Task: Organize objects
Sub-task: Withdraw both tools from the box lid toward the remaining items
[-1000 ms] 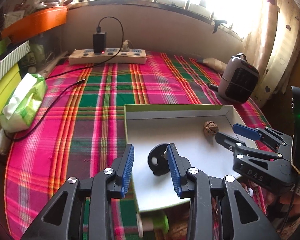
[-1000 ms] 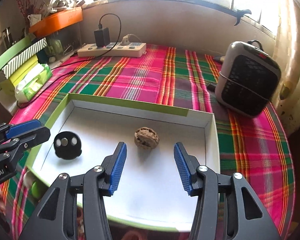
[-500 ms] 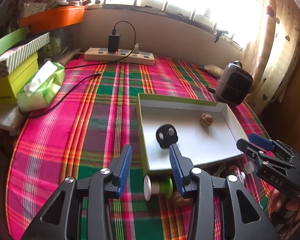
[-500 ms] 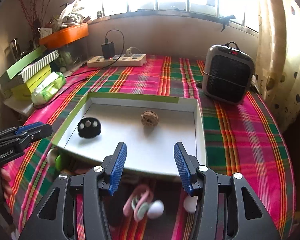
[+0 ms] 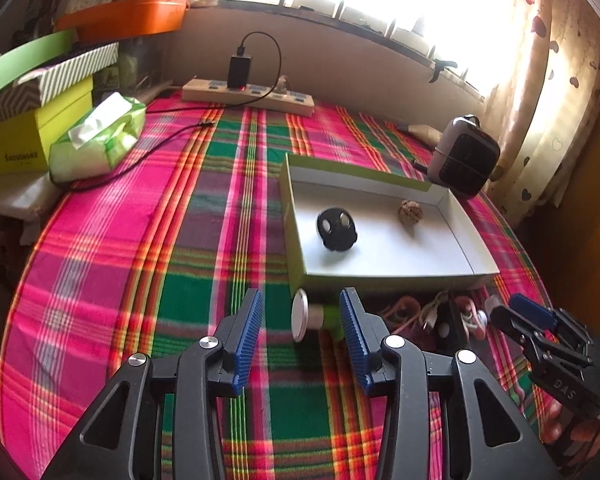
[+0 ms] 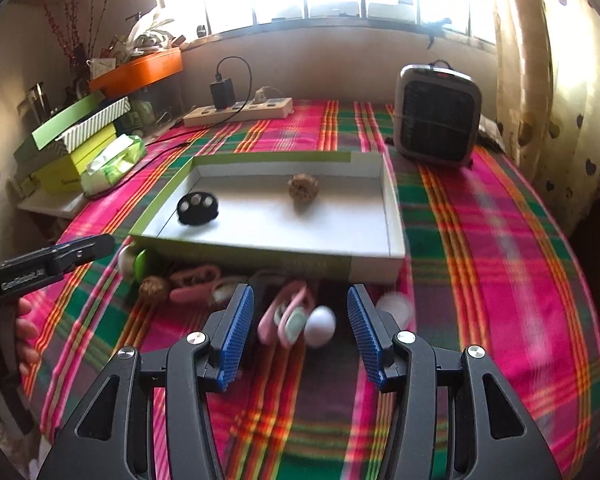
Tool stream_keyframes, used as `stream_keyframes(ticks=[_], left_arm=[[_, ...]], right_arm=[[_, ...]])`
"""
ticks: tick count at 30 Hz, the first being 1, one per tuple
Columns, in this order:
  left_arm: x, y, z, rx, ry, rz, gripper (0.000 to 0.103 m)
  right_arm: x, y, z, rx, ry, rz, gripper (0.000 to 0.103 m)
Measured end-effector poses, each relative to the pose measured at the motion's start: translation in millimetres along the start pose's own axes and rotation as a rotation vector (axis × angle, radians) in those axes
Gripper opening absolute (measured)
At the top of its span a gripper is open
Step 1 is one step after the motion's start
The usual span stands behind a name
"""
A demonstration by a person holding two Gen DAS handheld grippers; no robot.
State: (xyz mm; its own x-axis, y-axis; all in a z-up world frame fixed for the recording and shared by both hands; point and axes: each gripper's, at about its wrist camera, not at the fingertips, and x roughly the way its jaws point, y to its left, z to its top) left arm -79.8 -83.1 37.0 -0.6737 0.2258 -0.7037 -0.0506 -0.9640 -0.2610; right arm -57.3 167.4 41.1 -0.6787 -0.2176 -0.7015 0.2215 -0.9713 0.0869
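Note:
A white box lid with green sides (image 5: 380, 280) (image 6: 392, 216) lies on the plaid cloth. It holds a black disc (image 5: 337, 228) (image 6: 198, 208) and a walnut (image 5: 410, 212) (image 6: 303, 187). Small items lie before its near side: a green-and-white spool (image 5: 312, 315) (image 6: 134, 262), another walnut (image 6: 154, 288), pink clips (image 6: 284, 312), a white ball (image 6: 320, 326). My left gripper (image 5: 302, 334) is open and empty, its fingers either side of the spool. My right gripper (image 6: 300, 330) is open and empty over the pink clips and ball.
A small grey heater (image 6: 436, 116) (image 5: 464, 156) stands at the back right. A power strip with a charger (image 5: 248, 92) (image 6: 238, 110) lies by the wall. A tissue pack (image 5: 100, 136) and stacked boxes (image 5: 32, 112) sit at the left.
Both grippers have drawn back from over the box lid toward the near edge, so the loose items in front of the lid came into view. Both stay open.

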Motion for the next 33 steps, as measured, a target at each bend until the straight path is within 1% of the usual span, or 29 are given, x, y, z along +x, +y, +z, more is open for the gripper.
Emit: stream_keyframes(ticks=[3, 8, 21, 24, 25, 27, 28, 33], left_arm=[[-0.3, 0.2, -6.1, 0.001, 0.008, -0.002, 0.039], [-3.5, 3.6, -14.2, -0.01, 0.011, -0.004, 0.039], [0.6, 8.3, -20.4, -0.005, 0.034, -0.026, 0.039], [2.5, 9.9, -19.7, -0.004, 0.039, -0.031, 0.039], [3.4, 10.6, -19.3, -0.005, 0.041, -0.033, 0.039], [4.9, 11.3, -18.4, -0.005, 0.045, -0.038, 0.039], [5.6, 11.3, -17.9, -0.004, 0.047, -0.043, 0.039], [8.0, 7.7, -15.4, 0.006, 0.056, -0.064, 0.039]], right_arm=[[-3.2, 6.2, -9.5, -0.022, 0.002, 0.012, 0.05], [-1.4, 17.4, -19.3, -0.032, 0.017, 0.066, 0.05], [12.5, 35.3, -28.5, -0.033, 0.049, 0.082, 0.05], [16.9, 37.4, -28.2, -0.03, 0.054, 0.063, 0.039], [18.5, 37.8, -27.9, -0.027, 0.058, 0.058, 0.038], [21.3, 38.2, -27.2, -0.021, 0.06, 0.046, 0.036], [22.1, 38.0, -26.9, -0.018, 0.062, 0.041, 0.033], [24.4, 38.8, -26.2, -0.011, 0.065, 0.037, 0.031]])
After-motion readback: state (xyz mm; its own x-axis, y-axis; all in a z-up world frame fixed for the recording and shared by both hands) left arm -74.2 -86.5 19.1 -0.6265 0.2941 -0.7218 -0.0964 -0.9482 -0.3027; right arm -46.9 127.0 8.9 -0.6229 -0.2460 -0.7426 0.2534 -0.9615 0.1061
